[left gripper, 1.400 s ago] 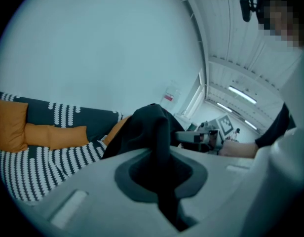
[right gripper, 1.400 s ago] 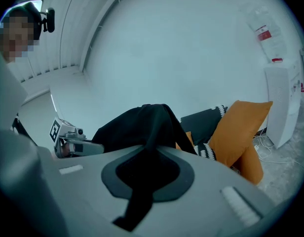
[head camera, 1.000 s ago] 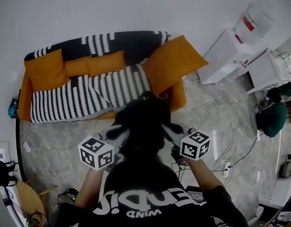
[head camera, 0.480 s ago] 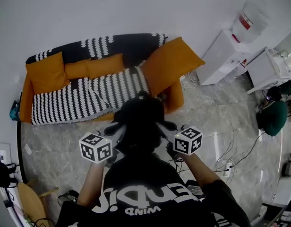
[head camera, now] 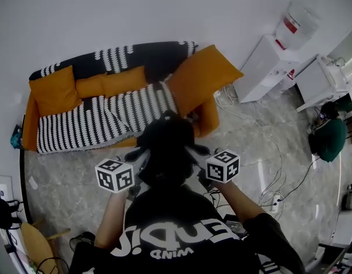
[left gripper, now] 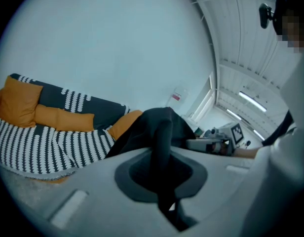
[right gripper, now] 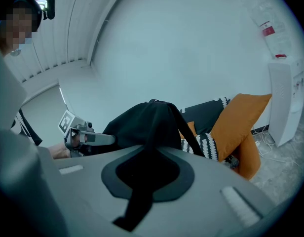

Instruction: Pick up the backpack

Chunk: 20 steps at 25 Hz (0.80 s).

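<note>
The black backpack (head camera: 167,153) hangs in the air between my two grippers, in front of the sofa. My left gripper (head camera: 143,160) is shut on one of its black straps (left gripper: 161,142), which runs down through the jaws in the left gripper view. My right gripper (head camera: 194,154) is shut on another strap (right gripper: 144,181). In the right gripper view the bag's body (right gripper: 142,125) bulges just beyond the jaws. Each gripper shows in the other's view: the right gripper (left gripper: 211,144) past the bag's right side, the left gripper (right gripper: 85,138) at its left.
Behind the bag stands a sofa (head camera: 102,119) with a black-and-white patterned throw and orange cushions (head camera: 202,79). A white water dispenser (head camera: 262,67) and a white cabinet (head camera: 322,84) stand at the right. Cables and a power strip (head camera: 267,198) lie on the marble floor.
Both grippers and the backpack have sunk a little together. Both grips on the straps are unchanged.
</note>
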Tool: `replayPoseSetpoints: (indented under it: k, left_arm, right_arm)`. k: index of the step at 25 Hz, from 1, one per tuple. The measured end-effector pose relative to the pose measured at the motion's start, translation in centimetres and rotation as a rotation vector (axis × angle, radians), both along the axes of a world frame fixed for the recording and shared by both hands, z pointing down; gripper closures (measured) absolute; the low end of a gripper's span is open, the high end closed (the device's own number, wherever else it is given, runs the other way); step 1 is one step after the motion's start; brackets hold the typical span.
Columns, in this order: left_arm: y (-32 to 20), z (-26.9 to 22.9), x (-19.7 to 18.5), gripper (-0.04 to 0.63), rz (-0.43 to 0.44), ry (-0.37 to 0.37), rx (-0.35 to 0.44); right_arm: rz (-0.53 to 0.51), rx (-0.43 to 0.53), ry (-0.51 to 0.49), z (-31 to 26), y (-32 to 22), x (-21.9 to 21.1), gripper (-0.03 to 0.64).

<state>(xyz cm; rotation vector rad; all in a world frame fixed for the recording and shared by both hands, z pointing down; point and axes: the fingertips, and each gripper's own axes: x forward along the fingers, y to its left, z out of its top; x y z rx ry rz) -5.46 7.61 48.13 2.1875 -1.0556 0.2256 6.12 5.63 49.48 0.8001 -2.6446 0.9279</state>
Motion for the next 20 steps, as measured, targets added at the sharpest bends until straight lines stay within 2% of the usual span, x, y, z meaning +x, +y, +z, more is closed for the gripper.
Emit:
replayPoseSetpoints:
  k: [20]
  left_arm:
    - [0.81,-0.35,0.48,0.575,0.002,0.007,-0.013]
  right_arm:
    - [0.009,-0.010,-0.013,-0.12,0.70,0.39,0.600]
